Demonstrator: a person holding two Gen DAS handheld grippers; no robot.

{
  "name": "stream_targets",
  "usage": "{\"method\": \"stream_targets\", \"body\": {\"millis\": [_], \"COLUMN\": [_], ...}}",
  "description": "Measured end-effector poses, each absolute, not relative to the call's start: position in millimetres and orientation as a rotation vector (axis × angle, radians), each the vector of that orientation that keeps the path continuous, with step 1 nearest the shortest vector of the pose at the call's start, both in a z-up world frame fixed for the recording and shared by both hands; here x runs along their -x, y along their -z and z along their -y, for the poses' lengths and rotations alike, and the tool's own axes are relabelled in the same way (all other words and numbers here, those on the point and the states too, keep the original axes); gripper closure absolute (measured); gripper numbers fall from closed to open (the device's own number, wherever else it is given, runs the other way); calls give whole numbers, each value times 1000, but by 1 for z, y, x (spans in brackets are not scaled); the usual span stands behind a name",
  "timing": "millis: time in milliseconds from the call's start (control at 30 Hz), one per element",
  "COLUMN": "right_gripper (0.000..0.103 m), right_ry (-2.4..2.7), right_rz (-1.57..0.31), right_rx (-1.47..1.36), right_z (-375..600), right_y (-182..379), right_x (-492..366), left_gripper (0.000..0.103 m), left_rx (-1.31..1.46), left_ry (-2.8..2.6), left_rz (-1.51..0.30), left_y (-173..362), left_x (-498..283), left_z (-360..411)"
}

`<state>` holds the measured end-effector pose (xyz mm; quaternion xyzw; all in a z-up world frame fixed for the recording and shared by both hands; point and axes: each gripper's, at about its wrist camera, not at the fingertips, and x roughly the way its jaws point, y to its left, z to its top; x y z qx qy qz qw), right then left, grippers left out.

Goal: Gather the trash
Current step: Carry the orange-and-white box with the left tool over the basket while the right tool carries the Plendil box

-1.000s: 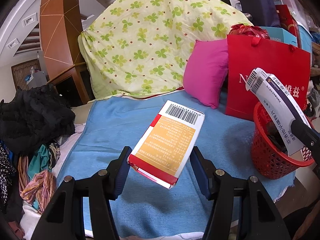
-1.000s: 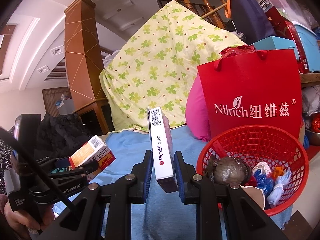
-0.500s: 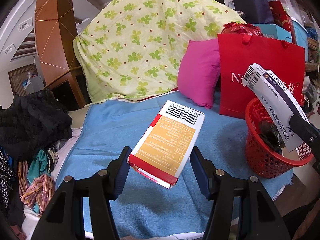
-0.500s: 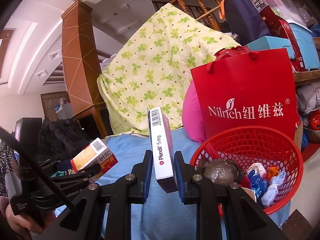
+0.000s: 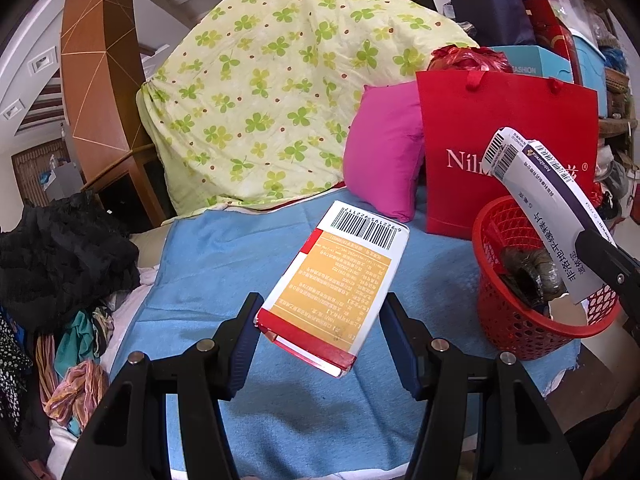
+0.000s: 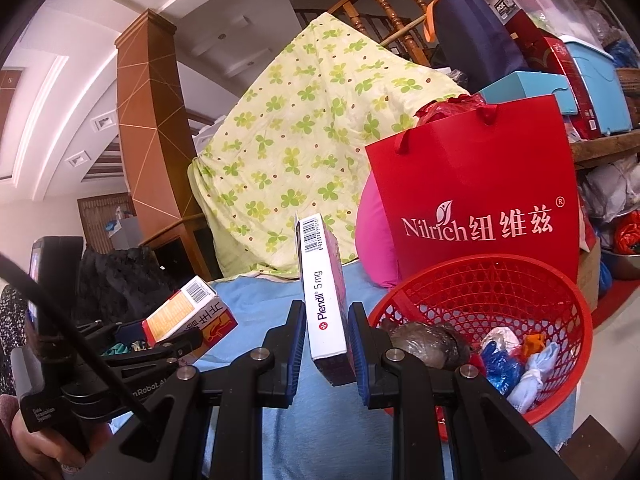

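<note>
My left gripper point(image 5: 322, 312) is shut on an orange, red and white medicine box point(image 5: 344, 280), held tilted above the blue cloth point(image 5: 224, 264). The right wrist view shows the same box point(image 6: 180, 312) and gripper point(image 6: 176, 344) at the lower left. My right gripper point(image 6: 326, 316) is shut on a white Plendil box point(image 6: 322, 280) that stands upright on its narrow edge. In the left wrist view this box point(image 5: 552, 216) hangs over the near side of the red mesh basket point(image 5: 500, 320). The basket point(image 6: 520, 280), to the right of my right gripper, holds several wads of trash.
A red Nilrich paper bag point(image 6: 472, 184) and a pink pillow point(image 5: 380, 160) stand behind the basket. A clover-print quilt point(image 5: 272, 100) covers a heap at the back. Dark clothes point(image 5: 60, 256) pile up on the left, by a brown pillar point(image 5: 100, 80). A hand point(image 6: 36, 444) grips the left tool.
Both views have slid slightly, so the basket and red bag sit a bit further left. Both boxes stay gripped as before.
</note>
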<state>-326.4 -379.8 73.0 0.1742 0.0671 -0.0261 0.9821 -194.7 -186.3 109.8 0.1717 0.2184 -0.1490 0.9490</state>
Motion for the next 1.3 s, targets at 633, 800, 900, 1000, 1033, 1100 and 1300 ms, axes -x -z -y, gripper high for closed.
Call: {"method": "stream_targets", "body": {"millis": [633,800,900,1000,1033,1100,1300], "right_gripper": [79,79,79,79,79,79,79], "right_ry": [78,87,94,99,102,106,118], "right_rz": [-102,-95,-90,-86,-85,-80,-70], "right_rx": [-396,-412,-419,-427,-429,-435,-461], "right_z": [403,410,414,418,420,423,434], "right_y": [-75,-73,-73,-73,-73,-72,-71], "right_x": [339,343,346,348,349,351,355], "left_gripper": [42,42,42,42,42,42,42], "left_rx": [-384,-392,-395,-400,-402,-404,-414], "left_ry": [345,357,365,371,374,380,397], "left_rz": [-417,-409,-404,-398,-396,-394,-381], "left_y": [-118,-121,-122,-123,-123,-124,-128], "left_x": [206,208,211,212,213,214,218], "left_z": [213,220,224,228,230,234,246]}}
